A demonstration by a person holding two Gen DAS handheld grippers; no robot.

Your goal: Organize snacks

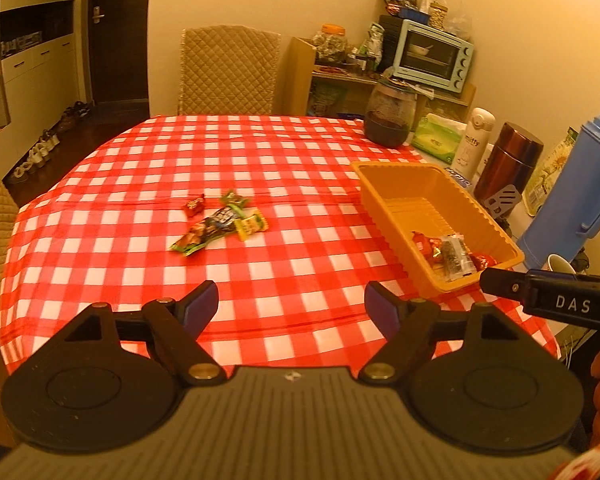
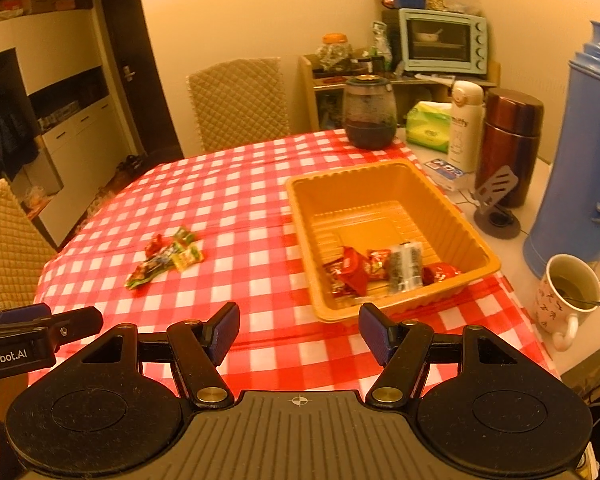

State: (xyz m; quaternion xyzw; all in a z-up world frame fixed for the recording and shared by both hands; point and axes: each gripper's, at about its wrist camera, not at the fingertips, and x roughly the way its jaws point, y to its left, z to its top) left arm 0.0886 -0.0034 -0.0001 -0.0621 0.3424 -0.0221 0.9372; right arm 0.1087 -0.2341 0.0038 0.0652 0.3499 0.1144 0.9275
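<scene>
An orange tray sits on the right of the red checked table; it also shows in the right wrist view. Inside lie red wrapped candies and a dark clear packet. A small pile of loose snacks lies mid-table: a long dark bar, a yellow-green packet, a green candy and a red candy; the pile shows in the right wrist view. My left gripper is open and empty, near the table's front edge. My right gripper is open and empty, in front of the tray.
A dark glass jar stands at the table's far right. Beside the table are a green tissue pack, white bottle, brown flask, blue thermos and a mug. A quilted chair stands behind.
</scene>
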